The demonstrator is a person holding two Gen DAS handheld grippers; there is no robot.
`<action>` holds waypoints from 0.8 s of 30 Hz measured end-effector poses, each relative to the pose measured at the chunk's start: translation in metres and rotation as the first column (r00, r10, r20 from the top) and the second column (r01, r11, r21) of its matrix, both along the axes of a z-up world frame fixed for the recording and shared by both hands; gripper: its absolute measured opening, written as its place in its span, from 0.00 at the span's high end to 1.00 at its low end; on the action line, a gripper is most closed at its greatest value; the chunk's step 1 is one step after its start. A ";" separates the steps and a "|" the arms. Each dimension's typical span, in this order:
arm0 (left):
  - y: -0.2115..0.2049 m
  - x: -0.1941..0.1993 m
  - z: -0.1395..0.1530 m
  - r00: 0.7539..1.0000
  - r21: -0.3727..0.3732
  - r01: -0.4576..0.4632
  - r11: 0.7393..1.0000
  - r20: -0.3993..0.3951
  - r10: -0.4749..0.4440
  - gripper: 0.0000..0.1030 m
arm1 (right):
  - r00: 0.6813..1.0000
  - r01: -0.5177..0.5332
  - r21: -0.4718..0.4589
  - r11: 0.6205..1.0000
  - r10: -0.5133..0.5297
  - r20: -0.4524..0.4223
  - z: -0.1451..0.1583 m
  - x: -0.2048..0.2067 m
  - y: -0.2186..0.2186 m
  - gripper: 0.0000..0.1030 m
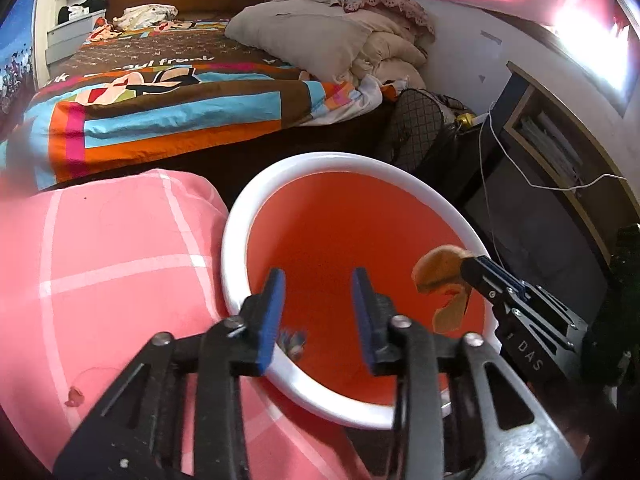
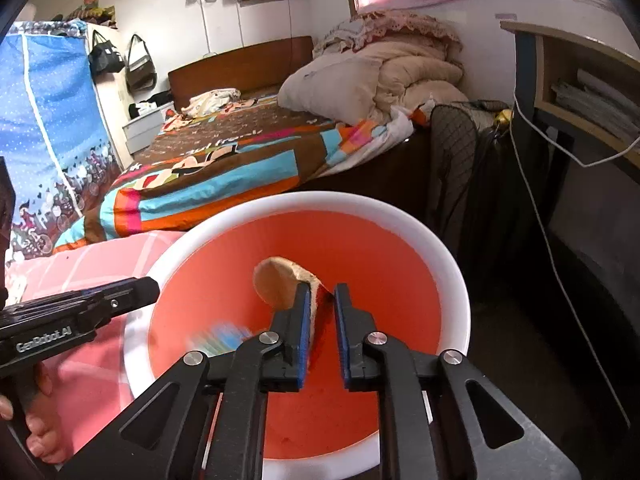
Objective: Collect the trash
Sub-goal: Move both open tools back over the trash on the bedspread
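A red bin with a white rim [image 1: 256, 204] [image 2: 448, 252] stands beside a pink checked cover. My left gripper [image 1: 318, 312] is open and empty over the bin's near left rim. A blurred blue wrapper [image 1: 294, 340] [image 2: 218, 338] is falling inside the bin below it. My right gripper [image 2: 322, 320] hangs over the bin mouth with its jaws slightly apart around an orange fruit peel [image 2: 280, 284]. In the left wrist view the peel [image 1: 438, 276] sticks out from the right gripper [image 1: 470, 266] at the bin's right rim.
A pink checked cover [image 1: 100, 272] lies left of the bin with a small red scrap [image 1: 74, 396] on it. A bed with a colourful quilt [image 1: 160, 96] is behind. A dark desk with a white cable [image 2: 536, 200] stands to the right.
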State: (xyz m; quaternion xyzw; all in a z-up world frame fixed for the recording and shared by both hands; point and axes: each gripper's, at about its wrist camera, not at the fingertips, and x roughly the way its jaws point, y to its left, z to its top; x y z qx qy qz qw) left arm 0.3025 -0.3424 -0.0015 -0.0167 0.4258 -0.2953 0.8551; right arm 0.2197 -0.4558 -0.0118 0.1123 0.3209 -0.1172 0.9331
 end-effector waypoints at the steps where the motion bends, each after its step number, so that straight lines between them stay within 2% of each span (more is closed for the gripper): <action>1: 0.002 -0.002 0.002 1.000 -0.004 -0.005 1.000 0.006 0.005 0.31 | 1.000 0.000 0.005 1.000 0.000 0.000 0.001 0.000 -0.001 0.82; 2: 0.004 -0.002 0.003 1.000 -0.007 -0.008 1.000 0.012 0.008 0.30 | 1.000 0.001 0.011 1.000 -0.001 0.004 0.001 -0.001 -0.002 0.70; 4: 0.011 -0.006 0.008 0.999 -0.013 -0.023 1.000 0.038 0.023 0.27 | 1.000 0.006 0.023 1.000 -0.007 0.027 0.004 -0.004 -0.003 0.55; 9: 0.040 -0.020 0.026 0.988 -0.045 -0.082 0.996 0.126 0.087 0.18 | 0.993 -0.012 0.044 0.999 0.007 0.121 0.023 -0.011 0.004 0.52; 10: 0.045 -0.022 0.029 0.985 -0.052 -0.093 0.994 0.139 0.100 0.15 | 0.990 -0.016 0.042 0.999 0.010 0.142 0.028 -0.012 0.007 0.48; 12: 0.063 -0.030 0.038 0.972 -0.079 -0.132 0.988 0.186 0.145 0.09 | 0.979 -0.022 0.023 0.999 0.017 0.203 0.040 -0.017 0.016 0.40; 13: 0.073 -0.035 0.044 0.962 -0.092 -0.155 0.984 0.215 0.172 0.04 | 0.974 -0.025 0.015 1.000 0.021 0.227 0.045 -0.017 0.019 0.29; 14: 0.079 -0.037 0.048 0.954 -0.098 -0.171 0.980 0.232 0.189 0.01 | 0.964 -0.031 0.007 0.999 0.028 0.265 0.051 -0.020 0.024 0.23; 17: 0.107 -0.050 0.063 0.906 -0.128 -0.246 0.961 0.322 0.274 0.00 | 0.936 -0.055 -0.006 0.998 0.054 0.349 0.067 -0.025 0.040 0.19; 18: 0.118 -0.057 0.067 0.879 -0.139 -0.280 0.950 0.360 0.312 0.00 | 0.926 -0.061 -0.011 0.998 0.061 0.372 0.071 -0.027 0.046 0.18; 19: 0.129 -0.065 0.071 0.846 -0.155 -0.318 0.935 0.399 0.354 0.00 | 0.911 -0.072 -0.017 0.997 0.072 0.405 0.076 -0.029 0.054 0.12; 20: 0.136 -0.068 0.074 0.828 -0.165 -0.337 0.927 0.418 0.375 0.00 | 0.902 -0.080 -0.021 0.997 0.081 0.425 0.079 -0.030 0.058 0.03; 21: 0.148 -0.074 0.078 0.802 -0.177 -0.362 0.915 0.441 0.402 0.00 | 0.888 -0.091 -0.028 0.995 0.094 0.451 0.084 -0.032 0.066 0.00; 24: 0.174 -0.083 0.085 0.762 -0.182 -0.405 0.896 0.475 0.441 0.00 | 0.845 -0.129 -0.042 0.991 0.132 0.518 0.094 -0.037 0.088 0.00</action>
